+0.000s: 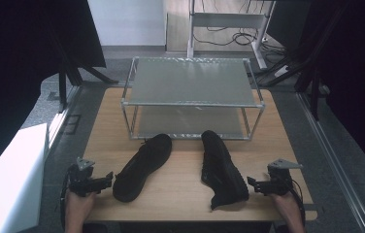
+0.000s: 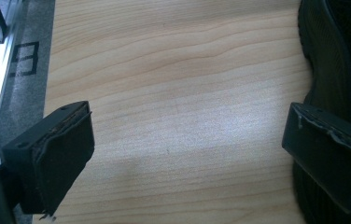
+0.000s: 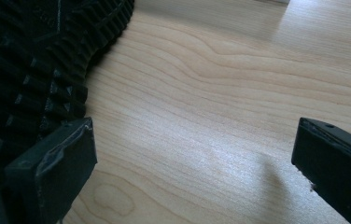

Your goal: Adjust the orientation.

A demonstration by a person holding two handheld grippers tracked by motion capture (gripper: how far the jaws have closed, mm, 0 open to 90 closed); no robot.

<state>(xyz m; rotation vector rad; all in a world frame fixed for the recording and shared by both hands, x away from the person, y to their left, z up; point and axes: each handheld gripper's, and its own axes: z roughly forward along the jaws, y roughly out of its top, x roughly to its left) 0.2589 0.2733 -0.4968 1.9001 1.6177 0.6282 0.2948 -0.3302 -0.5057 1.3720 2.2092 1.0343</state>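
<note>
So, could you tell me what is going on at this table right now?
A person holds a gripper in each hand at the near edge of a wooden table. Two black shoes lie between them: the left shoe beside the left gripper, the right shoe, tipped on its side, beside the right gripper. Both grippers are open and holding nothing. A two-tier metal rack stands behind with no shoes on it.
</note>
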